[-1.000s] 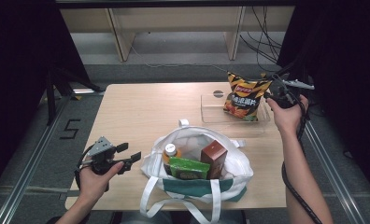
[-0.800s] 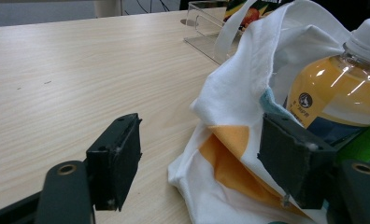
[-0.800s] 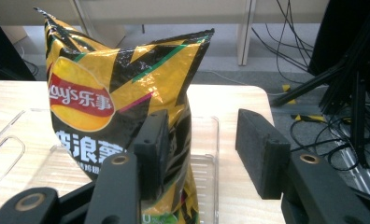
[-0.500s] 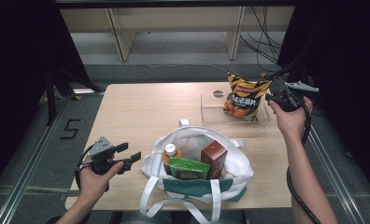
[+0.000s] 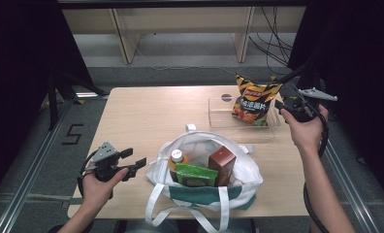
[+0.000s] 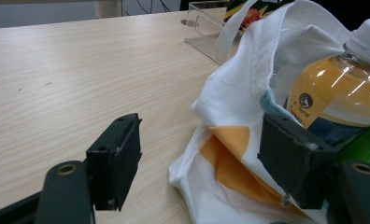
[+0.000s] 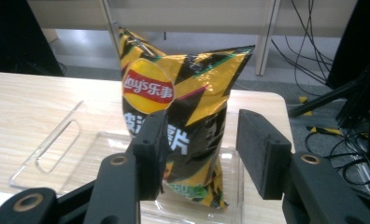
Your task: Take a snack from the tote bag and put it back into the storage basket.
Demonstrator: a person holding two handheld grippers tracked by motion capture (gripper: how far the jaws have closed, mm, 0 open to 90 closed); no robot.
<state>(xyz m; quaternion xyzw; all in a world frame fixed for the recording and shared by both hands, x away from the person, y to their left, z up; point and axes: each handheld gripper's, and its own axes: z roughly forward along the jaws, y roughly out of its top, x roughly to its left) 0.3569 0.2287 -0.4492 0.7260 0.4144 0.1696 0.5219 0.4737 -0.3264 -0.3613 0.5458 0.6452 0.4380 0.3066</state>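
A yellow and black chip bag [image 5: 252, 99] stands upright in a clear plastic tray [image 5: 219, 116] at the table's far right. My right gripper [image 5: 283, 108] hovers just right of it, open and apart from it. In the right gripper view the chip bag [image 7: 183, 116] stands in the tray [image 7: 57, 154] beyond the spread jaws of the right gripper [image 7: 202, 149]. My left gripper [image 5: 132, 162] is open near the front left, beside a white tote bag [image 5: 248, 170]. In the left gripper view that gripper [image 6: 197, 158] points at the tote's cloth [image 6: 239, 93] without touching it.
The tote holds an orange drink bottle [image 5: 176, 158], a green packet [image 5: 195, 175] and a brown box [image 5: 221, 165]. The bottle [image 6: 342, 93] shows large in the left gripper view. Bare wood lies across the table's left and middle [image 5: 146, 116]. Cables hang off the far right.
My right hand has drawn back from the chip bag, toward the right and the near side. The bag stays standing in the tray. The left hand has not moved.
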